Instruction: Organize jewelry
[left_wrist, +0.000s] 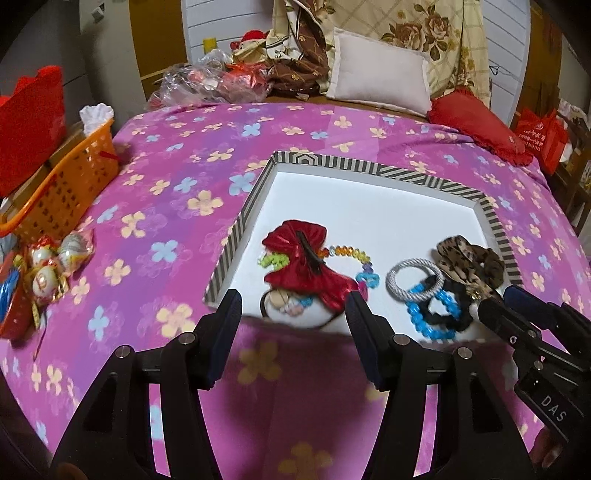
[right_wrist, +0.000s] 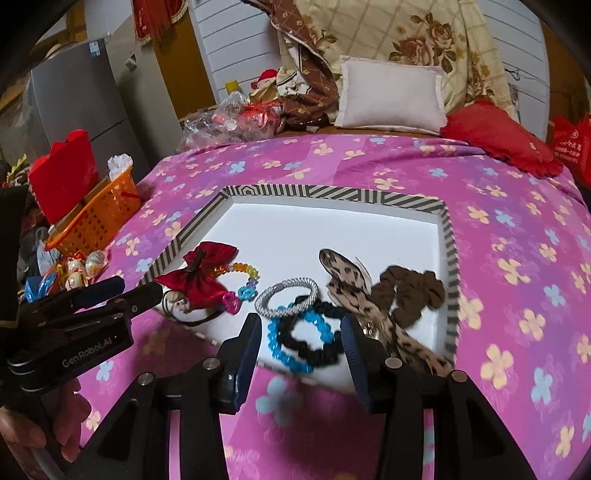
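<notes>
Tray (right_wrist: 448, 258), white with striped rim, holds our red satin bow clip (left_wrist: 295, 254): light, soft, probably slippery; grip its dark centre bar. Left gripper (left_wrist: 293, 314) and right gripper (right_wrist: 301, 328) stand apart, empty.

Place: a home bedroom.
Bed: covered by a pink flowered sheet (left_wrist: 177, 177).
Far end: a white pillow (left_wrist: 380, 72), a red cushion (left_wrist: 476, 123) and folded floral bedding (right_wrist: 424, 40) are seen.
Left: an orange basket (left_wrist: 70, 184) is kept.
</notes>
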